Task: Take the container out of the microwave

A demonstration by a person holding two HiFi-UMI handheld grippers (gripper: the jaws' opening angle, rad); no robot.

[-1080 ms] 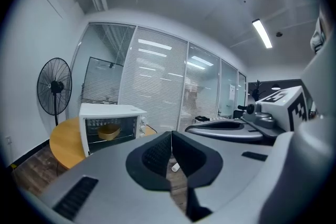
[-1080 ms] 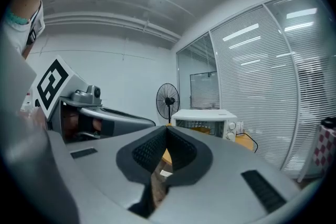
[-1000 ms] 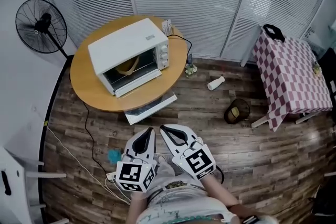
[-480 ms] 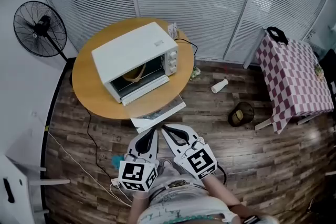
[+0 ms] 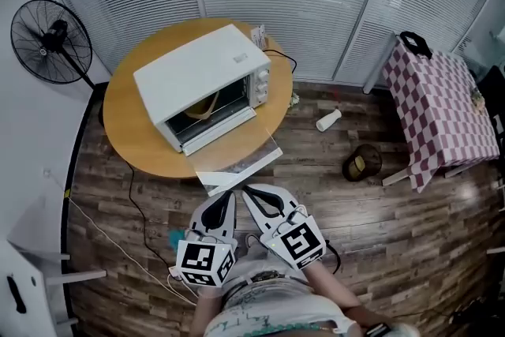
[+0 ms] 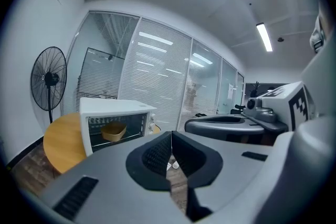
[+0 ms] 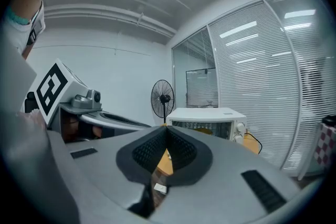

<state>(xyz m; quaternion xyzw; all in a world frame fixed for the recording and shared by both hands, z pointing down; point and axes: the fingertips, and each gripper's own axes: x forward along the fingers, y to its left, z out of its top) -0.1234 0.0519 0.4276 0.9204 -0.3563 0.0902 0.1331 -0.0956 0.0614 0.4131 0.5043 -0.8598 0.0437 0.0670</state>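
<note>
Container: the tan container [image 5: 199, 108] sits inside the microwave [image 5: 201, 83], behind its dropped-open door [image 5: 222, 130], with nothing touching it.
Microwave: white, toward the far edge of the round wooden desk [image 5: 126, 122], its open front turned to the near edge.
Left claw [image 5: 227, 196]: jaws pressed together with nothing between them, held off the desk's near edge and aimed at the microwave.
Right claw [image 5: 246, 191]: jaws likewise closed and empty, just beside the left one.
Change: compared with a second ago, the desk's near edge lies closer to both claw tips. The claws keep the same closed pose, and the fan [image 5: 49, 42] sits nearer the view's left edge.
</note>
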